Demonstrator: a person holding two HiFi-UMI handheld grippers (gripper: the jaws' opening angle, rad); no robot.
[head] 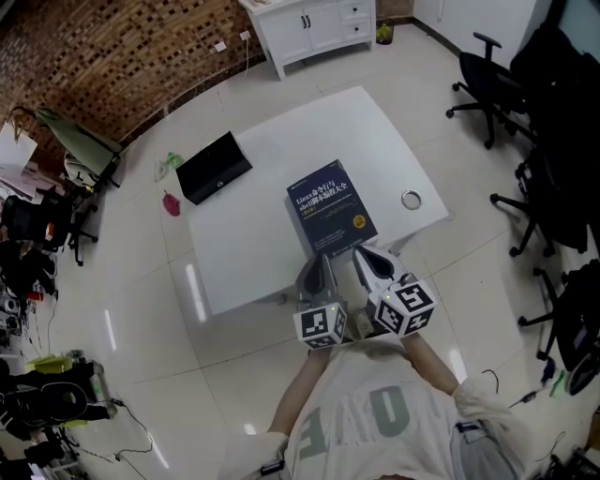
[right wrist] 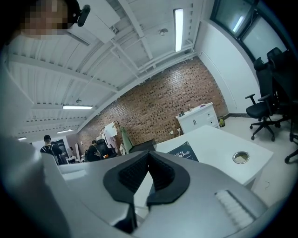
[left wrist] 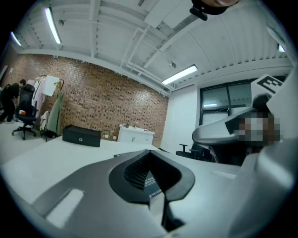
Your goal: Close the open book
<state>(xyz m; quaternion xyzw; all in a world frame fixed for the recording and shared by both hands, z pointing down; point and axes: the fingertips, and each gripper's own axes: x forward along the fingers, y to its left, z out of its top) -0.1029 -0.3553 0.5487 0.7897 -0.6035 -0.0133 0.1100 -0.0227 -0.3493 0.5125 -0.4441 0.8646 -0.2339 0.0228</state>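
In the head view, the book (head: 330,208) lay shut and cover-up on the white table (head: 253,253), close to the near edge. A black box (head: 214,167) sat well apart from it at the far left corner, and a round cable hole (head: 411,199) lay near the right edge. The left gripper (head: 319,270) and right gripper (head: 367,255) hung side by side just at the book's near end, with nothing standing between them and it. A pale tiled floor (head: 141,309) surrounded the table, with a white cabinet (head: 314,23) by the brick wall (head: 112,56) and office chairs (head: 487,80) to the right.

In the left gripper view, the left gripper (left wrist: 150,152) had its jaws pressed together on nothing. A strip of the book's cover (left wrist: 151,182) showed behind them, with the black box (left wrist: 81,135) and cabinet (left wrist: 135,135) beyond.

In the right gripper view, the right gripper (right wrist: 149,153) was likewise closed and empty. The book (right wrist: 184,151) lay just past its tips, with the cable hole (right wrist: 240,157) to the right and people (right wrist: 46,148) far off on the left.
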